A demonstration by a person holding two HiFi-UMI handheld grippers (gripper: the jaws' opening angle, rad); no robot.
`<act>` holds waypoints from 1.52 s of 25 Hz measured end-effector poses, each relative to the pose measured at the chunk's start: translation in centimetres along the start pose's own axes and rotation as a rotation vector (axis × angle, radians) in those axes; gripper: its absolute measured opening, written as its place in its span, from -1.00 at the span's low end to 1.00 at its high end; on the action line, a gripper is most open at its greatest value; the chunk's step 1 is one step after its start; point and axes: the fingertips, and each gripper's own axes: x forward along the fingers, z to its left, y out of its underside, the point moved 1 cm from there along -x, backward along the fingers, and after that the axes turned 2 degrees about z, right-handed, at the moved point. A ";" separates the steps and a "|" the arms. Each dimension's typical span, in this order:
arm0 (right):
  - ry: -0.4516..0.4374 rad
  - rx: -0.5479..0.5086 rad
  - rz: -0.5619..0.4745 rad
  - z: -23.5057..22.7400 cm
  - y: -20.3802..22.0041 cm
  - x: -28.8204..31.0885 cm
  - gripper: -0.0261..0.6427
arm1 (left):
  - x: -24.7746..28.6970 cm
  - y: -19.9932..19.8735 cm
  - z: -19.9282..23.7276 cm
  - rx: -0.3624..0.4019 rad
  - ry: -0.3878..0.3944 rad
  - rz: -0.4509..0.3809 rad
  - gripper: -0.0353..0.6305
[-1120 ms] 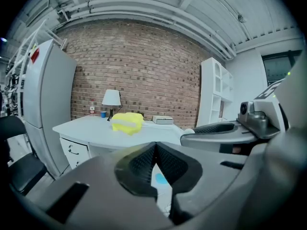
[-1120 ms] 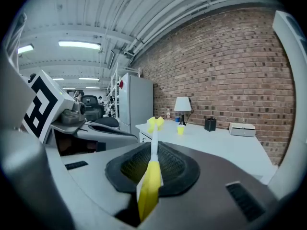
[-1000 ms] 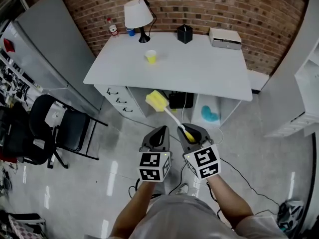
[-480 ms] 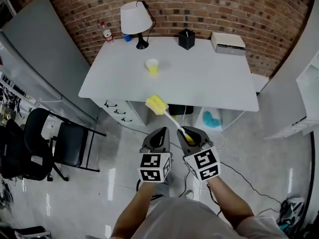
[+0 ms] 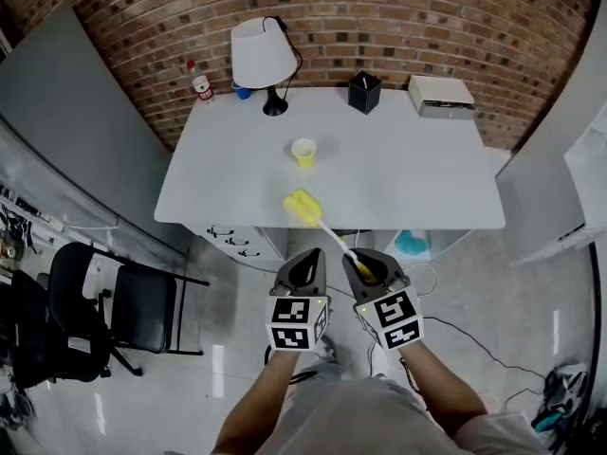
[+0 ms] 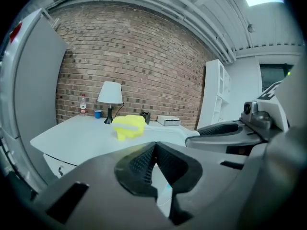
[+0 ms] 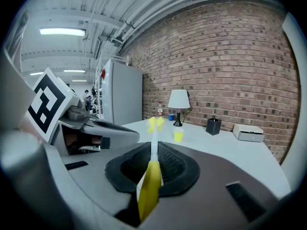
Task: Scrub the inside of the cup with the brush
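A small yellow cup (image 5: 303,153) stands upright near the middle of the white table (image 5: 408,178); the right gripper view shows the cup (image 7: 178,136) ahead. My right gripper (image 5: 362,265) is shut on the yellow handle of the brush (image 7: 150,183). The brush's yellow sponge head (image 5: 301,206) reaches over the table's front edge, short of the cup; it also shows in the left gripper view as a yellow head (image 6: 128,127). My left gripper (image 5: 305,265) is shut with nothing between its jaws, side by side with the right one, in front of the table.
At the table's back stand a white lamp (image 5: 265,57), a red-capped bottle (image 5: 199,81), a blue cup (image 5: 244,92), a black holder (image 5: 364,92) and a white box (image 5: 441,96). A black chair (image 5: 123,303) is at the left. Cables lie on the floor (image 5: 474,349).
Both grippers and the brush have moved toward the table; the brush head now hangs over the front edge, where before it was above the floor and drawers.
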 end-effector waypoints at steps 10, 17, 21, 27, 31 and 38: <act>0.064 -0.008 -0.018 0.1 -3.6 3.9 -0.80 | 1.9 -1.8 4.6 0.016 0.055 -0.002 -0.87; 0.082 -0.016 -0.038 -0.4 -4.2 5.0 -0.80 | 3.1 -2.2 5.3 0.022 0.073 -0.005 -0.87; 0.084 -0.015 -0.051 -1.1 -4.3 5.6 -0.80 | 4.1 -2.5 5.6 0.030 0.068 -0.010 -0.87; 0.071 -0.022 -0.057 -2.8 -4.2 7.3 -0.80 | 6.3 -2.4 6.3 0.023 0.050 -0.013 -0.87; 0.052 -0.024 -0.057 -5.0 -4.3 8.8 -0.80 | 8.8 -2.6 6.7 0.018 0.031 -0.006 -0.87; 0.002 -0.035 -0.046 -10.0 -5.3 12.3 -0.80 | 14.6 -3.6 7.6 -0.005 -0.019 -0.016 -0.87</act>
